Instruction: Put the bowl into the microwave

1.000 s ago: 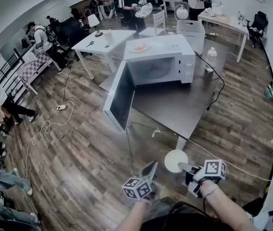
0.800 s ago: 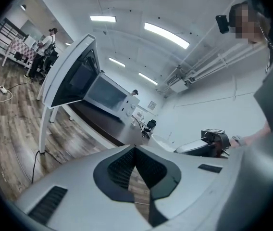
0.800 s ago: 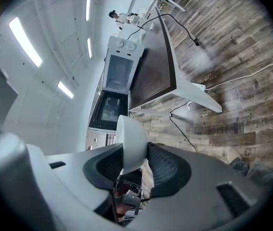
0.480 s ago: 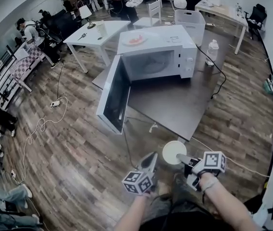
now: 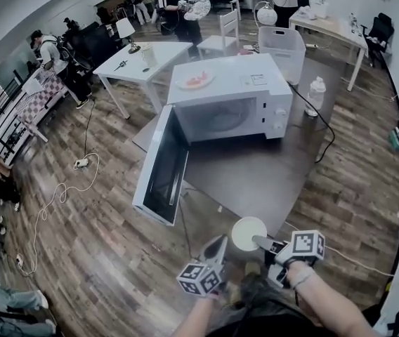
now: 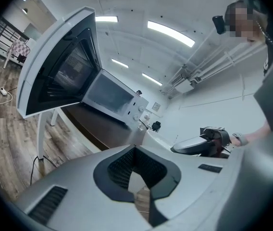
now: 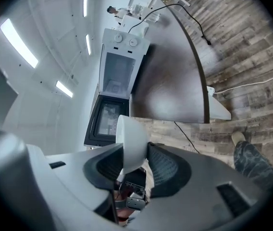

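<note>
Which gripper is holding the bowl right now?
The right gripper: its jaws clamp the white bowl by the rim. The left gripper holds nothing.

1. My left claw [image 5: 220,244] has a pale grey shell and bears a cube [image 5: 199,278] of black-and-white square markers.
2. Its pads [image 6: 120,170] are black and ribbed, set in a dark notch; a slotted vent [image 6: 47,203] is cut into the shell.
3. The right claw [image 5: 257,241] is built alike, with its own marker cube [image 5: 306,245].
4. A pale band [image 5: 302,275] circles the right wrist; the trousers [image 7: 249,162] are dark and mottled.
</note>
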Demonstrator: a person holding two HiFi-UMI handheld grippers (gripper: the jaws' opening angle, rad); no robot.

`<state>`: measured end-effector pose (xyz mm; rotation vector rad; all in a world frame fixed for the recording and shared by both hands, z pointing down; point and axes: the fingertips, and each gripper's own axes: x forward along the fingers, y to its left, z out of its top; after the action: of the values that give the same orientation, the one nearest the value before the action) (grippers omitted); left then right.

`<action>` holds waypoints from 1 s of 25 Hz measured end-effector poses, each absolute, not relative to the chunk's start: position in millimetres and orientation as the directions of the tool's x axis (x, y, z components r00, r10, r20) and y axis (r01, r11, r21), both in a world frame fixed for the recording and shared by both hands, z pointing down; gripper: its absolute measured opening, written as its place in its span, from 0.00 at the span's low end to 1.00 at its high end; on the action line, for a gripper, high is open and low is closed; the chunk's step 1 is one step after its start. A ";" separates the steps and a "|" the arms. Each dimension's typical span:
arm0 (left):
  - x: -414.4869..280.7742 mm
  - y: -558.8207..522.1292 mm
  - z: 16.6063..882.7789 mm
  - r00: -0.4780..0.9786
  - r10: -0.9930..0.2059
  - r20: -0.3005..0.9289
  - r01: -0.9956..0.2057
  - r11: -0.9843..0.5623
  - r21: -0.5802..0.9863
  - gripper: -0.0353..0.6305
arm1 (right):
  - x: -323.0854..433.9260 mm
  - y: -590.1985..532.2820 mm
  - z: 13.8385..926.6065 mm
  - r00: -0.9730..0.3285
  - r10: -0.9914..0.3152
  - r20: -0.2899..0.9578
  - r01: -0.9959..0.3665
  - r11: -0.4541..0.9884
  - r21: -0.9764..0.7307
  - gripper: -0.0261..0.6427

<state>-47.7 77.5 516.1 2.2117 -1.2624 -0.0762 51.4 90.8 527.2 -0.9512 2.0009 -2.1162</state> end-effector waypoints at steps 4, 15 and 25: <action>-45.4 46.9 514.9 0.540 -0.811 0.226 -0.775 -0.374 0.509 0.05 | 50.8 61.6 533.0 -0.809 -0.443 0.387 -0.354 -0.158 -0.922 0.26; -36.9 -11.3 516.6 0.514 -0.826 0.232 -0.795 -0.357 0.491 0.05 | 56.6 -10.5 537.2 -0.810 -0.445 0.382 -0.347 -0.161 -0.924 0.26; -40.0 -43.8 515.9 0.484 -0.847 0.219 -0.811 -0.339 0.477 0.05 | 54.0 -63.5 545.4 -0.823 -0.451 0.344 -0.314 -0.142 -0.939 0.26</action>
<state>-40.0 -43.8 515.9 2.2023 -1.3657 -0.0918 54.0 -63.5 545.4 -0.8930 1.9895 -2.1224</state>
